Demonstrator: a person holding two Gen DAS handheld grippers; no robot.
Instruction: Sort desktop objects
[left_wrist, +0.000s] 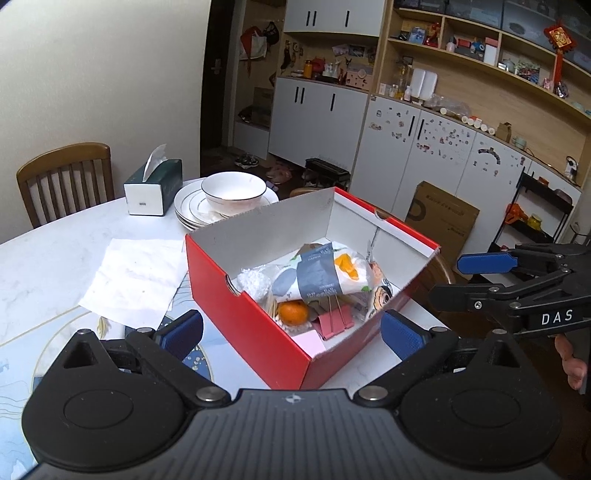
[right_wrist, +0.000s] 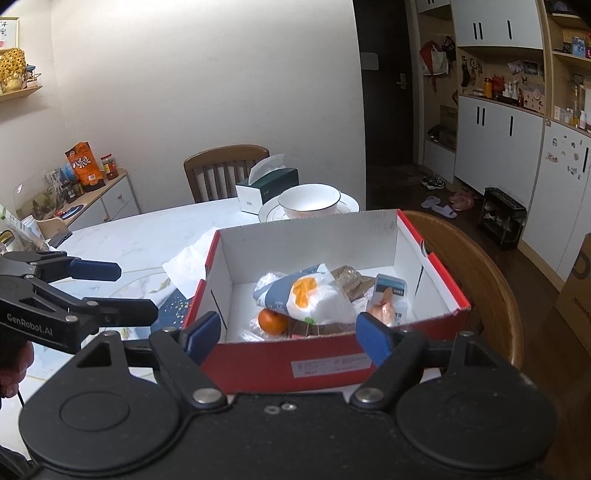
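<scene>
Left claw: your blue pads stand wide apart with nothing gripped, straddling the near corner of the red box.
Right claw: your jaws are spread and empty, framing the box's near long wall from outside.
Box: it sits on the desk near the edge, its long axis running left to right across your right-hand view.
Contents: a tangerine, a printed pouch and pink clips lie piled inside.
Nearer hand: by my reading your right claw faces the box squarely; your left meets it at a corner.
Beyond: white paper, stacked plates with a bowl, and a tissue box.
</scene>
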